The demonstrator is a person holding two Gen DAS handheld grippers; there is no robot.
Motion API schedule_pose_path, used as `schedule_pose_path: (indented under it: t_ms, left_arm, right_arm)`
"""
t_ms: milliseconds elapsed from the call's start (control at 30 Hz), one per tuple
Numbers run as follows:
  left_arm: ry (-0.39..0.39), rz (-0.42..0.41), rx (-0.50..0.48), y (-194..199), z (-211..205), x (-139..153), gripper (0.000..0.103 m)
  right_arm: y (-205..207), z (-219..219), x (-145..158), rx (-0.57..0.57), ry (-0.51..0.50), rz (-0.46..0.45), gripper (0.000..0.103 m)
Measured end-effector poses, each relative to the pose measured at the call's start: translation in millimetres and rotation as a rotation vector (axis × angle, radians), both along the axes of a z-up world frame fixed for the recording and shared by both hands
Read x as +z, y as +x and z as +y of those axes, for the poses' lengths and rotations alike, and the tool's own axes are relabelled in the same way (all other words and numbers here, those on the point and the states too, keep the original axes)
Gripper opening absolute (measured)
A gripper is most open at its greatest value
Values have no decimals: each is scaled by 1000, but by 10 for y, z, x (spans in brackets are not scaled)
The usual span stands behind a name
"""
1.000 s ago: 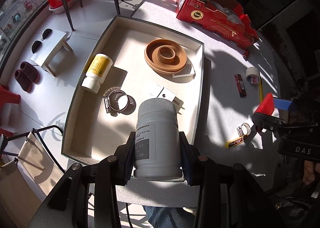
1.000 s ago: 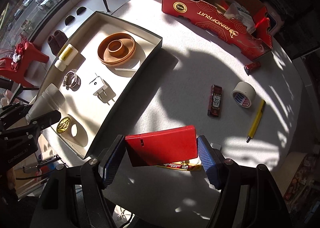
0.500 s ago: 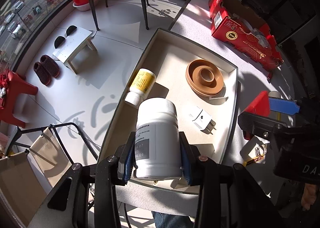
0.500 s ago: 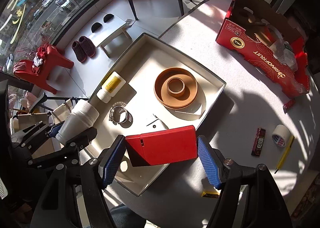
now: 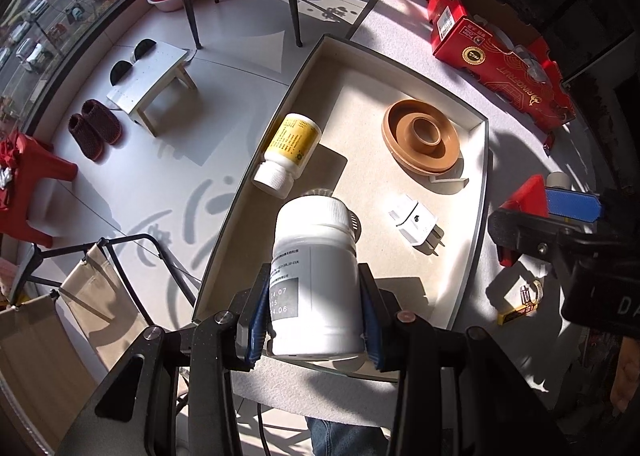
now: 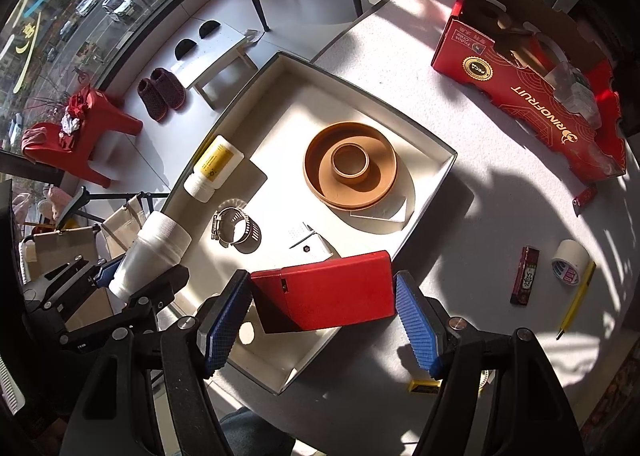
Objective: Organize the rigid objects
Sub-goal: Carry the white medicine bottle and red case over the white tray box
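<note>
My left gripper is shut on a white plastic bottle and holds it above the near end of the shallow tray. My right gripper is shut on a red box, held above the tray's near right side. In the tray lie a yellow-labelled bottle, a brown ring dish, a metal hose clamp and a white plug adapter. The left gripper with its bottle also shows in the right wrist view.
On the table right of the tray lie a red cardboard carton, a tape roll, a yellow pen, a dark red bar and a small yellow item. Chair, stool and slippers stand on the floor to the left.
Both grippers have risen and shifted left with their loads. The right gripper now holds the red box over the tray rather than over the table.
</note>
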State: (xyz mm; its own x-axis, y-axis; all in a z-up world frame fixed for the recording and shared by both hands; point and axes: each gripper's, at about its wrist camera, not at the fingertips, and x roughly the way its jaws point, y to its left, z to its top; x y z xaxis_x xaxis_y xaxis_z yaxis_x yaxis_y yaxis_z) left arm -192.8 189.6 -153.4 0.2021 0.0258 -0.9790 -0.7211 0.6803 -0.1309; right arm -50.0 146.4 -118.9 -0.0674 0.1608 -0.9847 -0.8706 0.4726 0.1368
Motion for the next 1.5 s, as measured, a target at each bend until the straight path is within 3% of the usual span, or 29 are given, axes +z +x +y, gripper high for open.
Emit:
schedule_pose_path:
  t_ms: [233, 767, 1500]
  left_arm:
    - [-10, 18, -14, -17, -47, -81, 43]
    - [-39, 61, -27, -118, -130, -237, 43]
    - [4, 37, -77, 430, 119, -188, 43]
  right_arm:
    - [37, -109, -93, -39, -21, 32, 73]
    - [-225, -151, -298, -1, -57, 78, 73]
    - [219, -21, -262, -106, -31, 76, 73]
